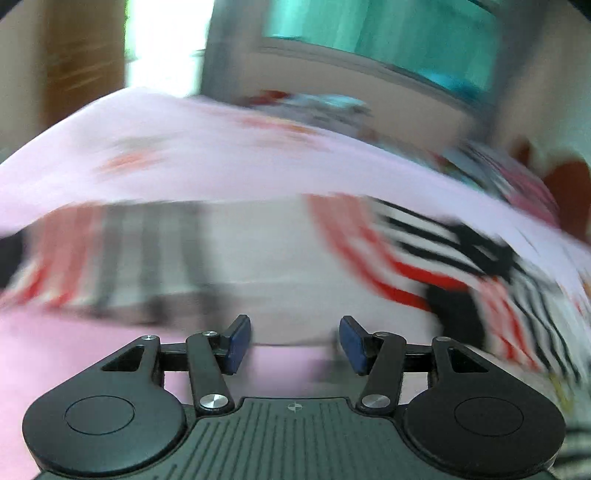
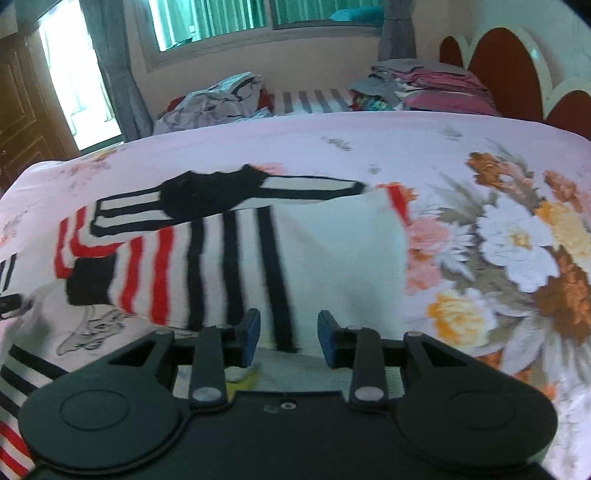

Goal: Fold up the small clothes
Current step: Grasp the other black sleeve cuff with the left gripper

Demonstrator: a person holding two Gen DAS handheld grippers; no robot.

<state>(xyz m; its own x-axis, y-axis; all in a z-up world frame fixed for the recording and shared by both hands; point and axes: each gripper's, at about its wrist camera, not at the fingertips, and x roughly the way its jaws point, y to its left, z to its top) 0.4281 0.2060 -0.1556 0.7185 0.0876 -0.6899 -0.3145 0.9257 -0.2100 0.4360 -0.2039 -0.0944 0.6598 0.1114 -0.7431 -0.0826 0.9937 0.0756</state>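
Folding is midway — striped garment [image 2: 221, 251] lies on the bed [image 2: 369, 147]; both left gripper [image 1: 294, 341] and right gripper [image 2: 289, 338] have jaws spread, empty — next, probably, pinch an edge.

A home bedroom: a bed spread with a pink floral sheet [image 2: 480, 155] fills the view, with a scalloped red-and-white headboard [image 2: 506, 70], piles of folded and loose clothes [image 2: 424, 88], curtained windows [image 2: 214, 18] and a wooden door [image 2: 18, 110] behind

A striped garment [image 2: 221, 251] lies on the bedsheet [image 2: 480, 258], clothes piles [image 2: 424, 85] behind.
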